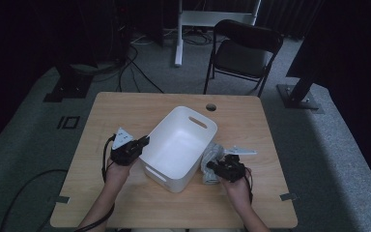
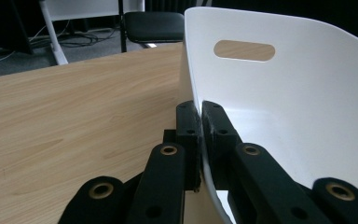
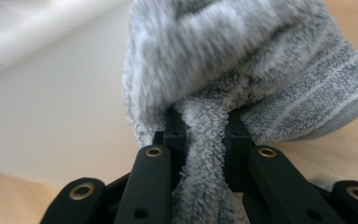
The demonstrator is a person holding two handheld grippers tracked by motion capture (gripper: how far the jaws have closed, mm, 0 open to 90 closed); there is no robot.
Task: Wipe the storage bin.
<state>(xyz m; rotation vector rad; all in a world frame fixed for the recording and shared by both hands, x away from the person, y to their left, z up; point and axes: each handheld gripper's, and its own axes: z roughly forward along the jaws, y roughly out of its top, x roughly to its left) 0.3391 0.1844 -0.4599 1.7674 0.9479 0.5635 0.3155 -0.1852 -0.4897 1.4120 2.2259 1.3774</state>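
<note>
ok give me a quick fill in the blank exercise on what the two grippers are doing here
1. The left gripper is clamped on the ____ of the white plastic bin.
2. The right gripper pinches a fluffy grey ____.
3. The bin stands on a ____ table.
4. The towel lies ____ the bin.

Missing words: rim; towel; wooden; beside

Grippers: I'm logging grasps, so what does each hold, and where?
Left gripper clamps the white bin by its side rim; right gripper pinches a fold of the grey towel.
</note>
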